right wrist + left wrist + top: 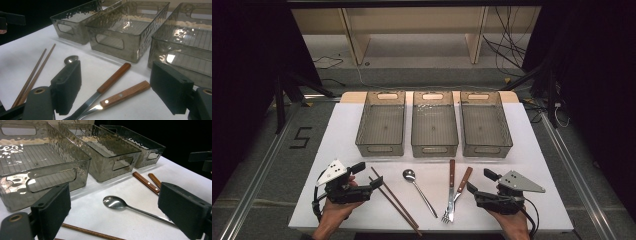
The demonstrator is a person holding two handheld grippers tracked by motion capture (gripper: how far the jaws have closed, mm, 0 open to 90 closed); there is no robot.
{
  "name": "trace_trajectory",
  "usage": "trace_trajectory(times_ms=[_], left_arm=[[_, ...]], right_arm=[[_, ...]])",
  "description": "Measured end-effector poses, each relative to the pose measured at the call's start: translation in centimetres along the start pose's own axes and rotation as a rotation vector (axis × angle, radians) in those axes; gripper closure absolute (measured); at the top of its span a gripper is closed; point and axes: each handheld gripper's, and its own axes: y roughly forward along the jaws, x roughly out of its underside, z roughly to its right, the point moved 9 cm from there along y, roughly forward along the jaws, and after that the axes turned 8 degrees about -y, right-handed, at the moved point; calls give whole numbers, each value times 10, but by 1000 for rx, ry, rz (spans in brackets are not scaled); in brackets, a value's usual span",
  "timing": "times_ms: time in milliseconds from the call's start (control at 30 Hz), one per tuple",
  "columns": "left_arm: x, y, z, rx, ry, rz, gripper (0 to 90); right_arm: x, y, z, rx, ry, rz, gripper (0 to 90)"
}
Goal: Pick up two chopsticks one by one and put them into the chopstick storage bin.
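At the near edge of the white counter (pixel 542 200), the left hand-held gripper (pixel 369 175) was held by a hand (pixel 332 210) cut off by the bottom of the high view, its jaws spread wide with nothing between them. The right hand-held gripper (pixel 479 181) was likewise seen with its jaws apart and empty, gripped by the right hand (pixel 512 224), which was also cropped at the frame edge.

Between the two, cutlery was laid out on the counter. A pair of brown chopsticks (pixel 394 200) lay just right of the left gripper, and their near tips were cut off in the left gripper view, where only a short length was seen. A metal spoon (pixel 418 189) lay in the middle; in the right gripper view its bowl was partly hidden behind the left jaw. A knife (pixel 451 187) and a fork (pixel 458 192), both wooden-handled, lay side by side to the right, their metal ends overlapping and hard to separate from above. The rivets on the handles were made out only in the gripper views.

Farther back, three clear grey bins were set in a row: the left bin (pixel 381 125), the middle bin (pixel 434 125) and the right bin (pixel 486 125), all empty.

On the floor to the left, a mark reading "5" (pixel 300 137) was legible from above.
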Motion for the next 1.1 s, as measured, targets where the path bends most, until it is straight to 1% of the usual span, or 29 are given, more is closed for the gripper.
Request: trace_trajectory(times_ms=[100,167,433,567,600,633,667,700,733,767,833,900,967,1100], left_arm=[[0,0,0,2,3,-1,107],[-1,0,0,3,-3,2,107],[-4,-1,-2,11,3,-23,109],[-6,0,-1,11,24,-51,109],[-8,1,0,13,39,-66,109],[-8,1,0,13,39,-66,109],[-8,2,0,9,52,-77,109],[-7,3,0,-2,79,-102,109],[-7,3,0,-2,79,-102,109],[-7,3,-1,-12,87,-108,109],[-6,3,-2,-12,75,-110,109],[-5,2,-3,-18,67,-114,109],[-4,2,-3,-19,72,-121,109],[-2,3,-3,-23,68,-125,109]], right_arm=[[0,0,0,-1,2,0,261],[0,0,0,-2,2,-1,261],[0,0,0,-4,3,-6,261],[0,0,-1,-4,-1,-10,261],[0,1,-1,-4,1,-12,261],[0,1,-1,-4,1,-12,261],[1,1,-1,-4,3,-18,261],[1,1,-1,-4,4,-18,261],[1,1,-1,-4,4,-18,261],[1,1,-1,-7,6,-26,262],[0,1,-2,-11,7,-30,261],[-1,3,-6,-17,-5,-53,262],[-1,5,-10,-25,-17,-72,261],[-6,10,-22,-57,-37,-116,262]])
